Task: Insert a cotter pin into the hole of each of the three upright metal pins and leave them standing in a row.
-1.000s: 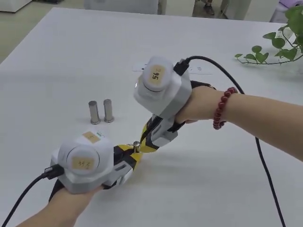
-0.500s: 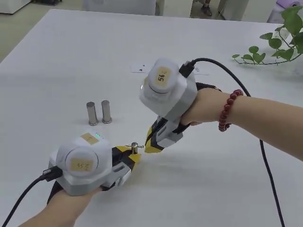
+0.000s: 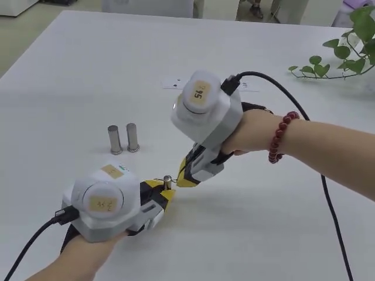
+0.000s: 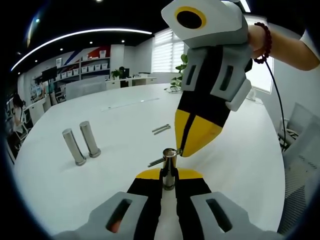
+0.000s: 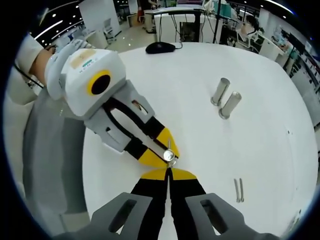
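Steel check: found one metal pin (image 4: 169,160) clamped upright in the left gripper (image 4: 169,176); couldn't tell if its foot touched the white table (image 3: 82,64). Saw the right gripper (image 5: 169,173) pinched shut on a cotter pin (image 4: 156,162), tips at the pin's head, cotter end poking out the hole's far side. Counted two more metal pins (image 3: 115,139) (image 3: 133,137) standing side by side, well apart. Spotted spare cotter pins (image 5: 238,190) lying flat on the table.
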A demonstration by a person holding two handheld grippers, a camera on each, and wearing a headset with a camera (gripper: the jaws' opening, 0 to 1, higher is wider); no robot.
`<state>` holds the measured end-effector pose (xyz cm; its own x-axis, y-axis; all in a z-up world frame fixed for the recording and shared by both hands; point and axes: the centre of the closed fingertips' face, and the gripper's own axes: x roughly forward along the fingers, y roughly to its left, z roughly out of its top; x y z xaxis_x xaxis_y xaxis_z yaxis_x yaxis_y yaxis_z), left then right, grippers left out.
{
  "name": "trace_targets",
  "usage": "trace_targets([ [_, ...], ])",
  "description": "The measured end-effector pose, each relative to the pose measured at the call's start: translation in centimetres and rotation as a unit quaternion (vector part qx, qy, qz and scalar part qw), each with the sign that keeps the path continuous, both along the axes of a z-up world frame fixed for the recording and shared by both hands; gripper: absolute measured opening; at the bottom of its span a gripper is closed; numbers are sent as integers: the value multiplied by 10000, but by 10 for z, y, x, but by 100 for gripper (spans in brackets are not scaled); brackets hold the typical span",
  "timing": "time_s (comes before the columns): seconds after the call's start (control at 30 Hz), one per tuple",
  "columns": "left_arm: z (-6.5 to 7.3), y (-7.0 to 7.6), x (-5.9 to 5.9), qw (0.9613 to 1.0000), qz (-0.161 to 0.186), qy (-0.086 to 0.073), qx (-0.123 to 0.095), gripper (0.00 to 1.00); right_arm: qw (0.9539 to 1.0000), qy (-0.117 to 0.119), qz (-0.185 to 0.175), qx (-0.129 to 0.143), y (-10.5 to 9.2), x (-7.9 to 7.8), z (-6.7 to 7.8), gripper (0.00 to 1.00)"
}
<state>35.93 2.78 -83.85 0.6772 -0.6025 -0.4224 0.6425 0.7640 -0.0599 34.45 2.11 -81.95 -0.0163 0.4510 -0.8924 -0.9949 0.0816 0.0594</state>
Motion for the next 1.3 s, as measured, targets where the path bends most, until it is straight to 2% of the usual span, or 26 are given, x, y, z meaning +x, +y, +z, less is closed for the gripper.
trace_targets([
  [0.47,-1,0,-1,10000,23,38,0,7,10000,35,-46,26,3,2,-2,3],
  [0.67,-2,0,-1,10000,36,35,32,7,9999,91,-62,62,4,-1,-4,11],
  [0.73,-4,0,-2,9999,42,82,65,8,9998,102,-84,112,6,-1,-4,12],
  [0.87,-9,3,-2,9998,63,143,155,16,9997,103,-126,169,7,0,-3,13],
  [1.17,-6,7,-4,9997,40,208,137,29,9990,104,-296,304,8,2,-2,17],
  [1.3,-1,10,-6,9997,41,227,86,32,9980,148,-390,467,11,2,1,19],
])
